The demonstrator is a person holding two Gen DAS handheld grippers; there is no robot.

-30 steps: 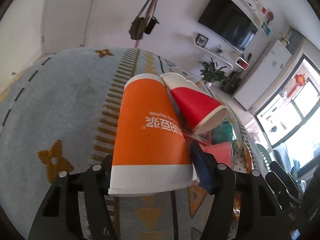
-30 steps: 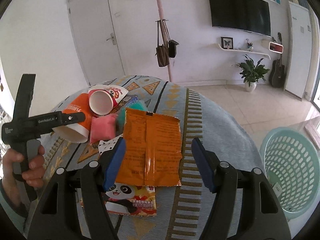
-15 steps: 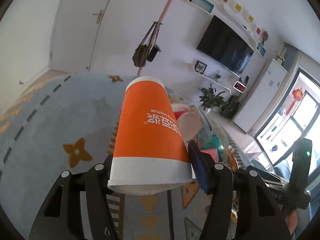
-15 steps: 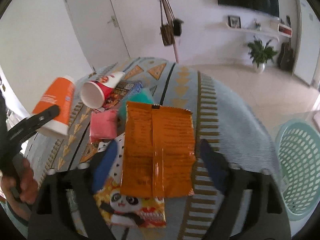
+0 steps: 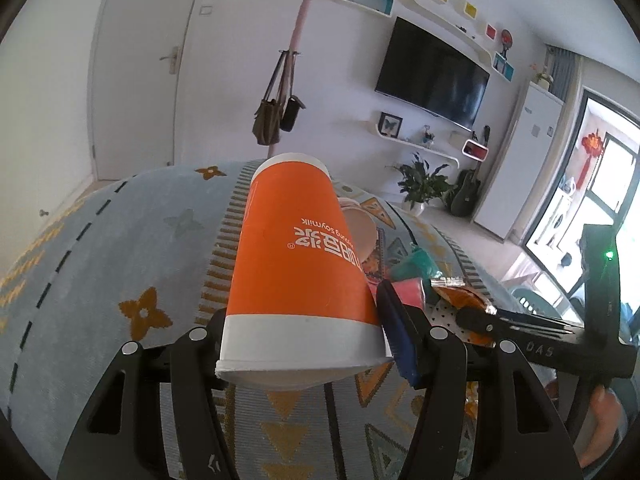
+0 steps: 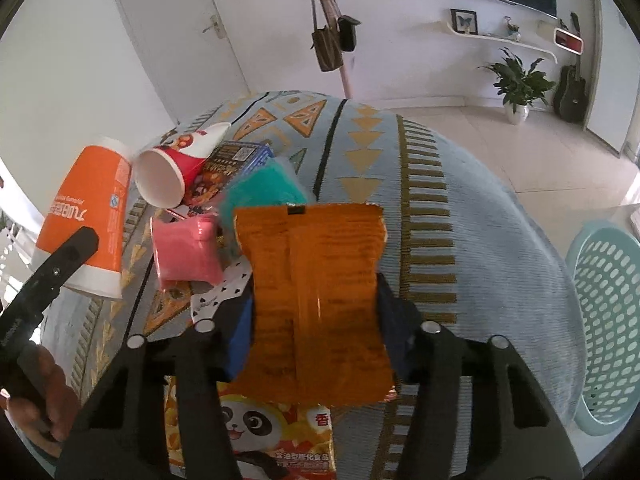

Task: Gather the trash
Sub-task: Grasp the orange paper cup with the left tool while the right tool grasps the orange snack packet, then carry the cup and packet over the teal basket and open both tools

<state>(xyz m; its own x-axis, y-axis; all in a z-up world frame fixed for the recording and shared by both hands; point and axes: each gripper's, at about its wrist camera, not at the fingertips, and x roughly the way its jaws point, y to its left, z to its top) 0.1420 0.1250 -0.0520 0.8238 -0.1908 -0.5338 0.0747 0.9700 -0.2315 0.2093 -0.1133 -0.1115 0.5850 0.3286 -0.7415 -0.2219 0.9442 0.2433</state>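
My left gripper (image 5: 304, 344) is shut on an orange paper cup (image 5: 296, 276) and holds it above the patterned cloth; the cup also shows in the right wrist view (image 6: 86, 216). My right gripper (image 6: 316, 320) is shut on an orange snack bag (image 6: 320, 300) and holds it lifted above the table. A red and white cup (image 6: 172, 168) lies on its side at the left. Beside it lie a pink packet (image 6: 186, 248), a teal packet (image 6: 260, 192) and a panda snack bag (image 6: 260, 432).
A pale green mesh basket (image 6: 608, 320) stands on the floor beyond the table's right edge. The round table (image 6: 460, 220) has a blue patterned cloth. A coat stand with bags (image 6: 332, 40) and a potted plant (image 6: 516, 84) are behind it.
My left gripper lifted the orange cup off the table, away from the red cup. My right gripper closed on the orange snack bag and raised it.
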